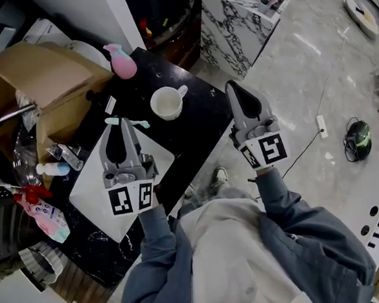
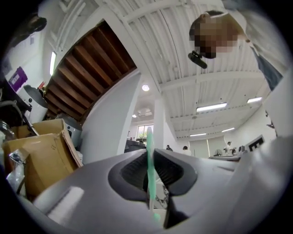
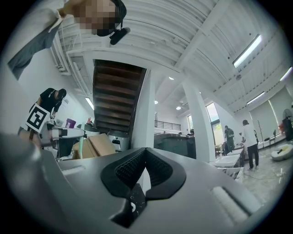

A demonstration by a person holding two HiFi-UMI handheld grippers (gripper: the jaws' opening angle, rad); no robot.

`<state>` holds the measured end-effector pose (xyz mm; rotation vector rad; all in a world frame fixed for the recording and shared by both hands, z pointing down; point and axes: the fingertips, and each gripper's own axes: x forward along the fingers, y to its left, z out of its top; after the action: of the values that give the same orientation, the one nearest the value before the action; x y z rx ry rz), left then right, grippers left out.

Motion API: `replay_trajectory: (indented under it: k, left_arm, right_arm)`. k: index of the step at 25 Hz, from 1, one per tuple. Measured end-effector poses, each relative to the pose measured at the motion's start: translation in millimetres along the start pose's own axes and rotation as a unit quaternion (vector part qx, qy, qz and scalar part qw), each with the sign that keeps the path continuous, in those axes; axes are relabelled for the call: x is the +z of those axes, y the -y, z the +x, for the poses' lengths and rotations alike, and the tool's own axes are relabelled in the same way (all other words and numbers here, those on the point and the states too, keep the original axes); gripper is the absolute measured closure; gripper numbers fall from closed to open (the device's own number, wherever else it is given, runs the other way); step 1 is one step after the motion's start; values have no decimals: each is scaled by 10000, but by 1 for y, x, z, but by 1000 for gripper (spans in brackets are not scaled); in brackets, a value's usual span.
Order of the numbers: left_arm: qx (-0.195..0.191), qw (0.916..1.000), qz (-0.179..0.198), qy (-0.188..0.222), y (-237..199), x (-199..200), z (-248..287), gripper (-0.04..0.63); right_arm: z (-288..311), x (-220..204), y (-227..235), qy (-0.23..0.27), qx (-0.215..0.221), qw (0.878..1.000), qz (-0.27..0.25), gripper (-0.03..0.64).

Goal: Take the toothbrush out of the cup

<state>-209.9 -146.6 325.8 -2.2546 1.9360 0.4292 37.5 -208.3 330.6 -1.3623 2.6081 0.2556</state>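
The toothbrush [image 2: 149, 137] is already out of the cup [image 1: 168, 103]. The left gripper [image 1: 124, 124] has its jaws clamped on the thin mint handle, pinching it edge-on so it cannot slip. From above, the brush lies crosswise at the jaw tips, above the white sheet [image 1: 92, 192] and just beside the cup rather than over it. I take that to mean it has been carried clear of the rim. The cup stands upright on the dark worktop [image 1: 199, 112], and nothing shows inside it. The right gripper [image 1: 235, 89] hangs past the worktop's edge, well apart from the cup, with its jaws together on nothing. It looks parked out of the way, since the lift needs only one hand.
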Motion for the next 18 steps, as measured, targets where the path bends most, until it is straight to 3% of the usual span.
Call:
replay_trajectory:
  k: [6,18]
  left_arm:
    - [64,9998,-150,125,-6,2,-5,491]
    - [-21,10000,-67,70,-2,2,-6,491]
  right_arm:
    - [2,-2,-7,-76,50,9999,-89,612]
    - [1,-3,-15,-161,130,9995,-231,612]
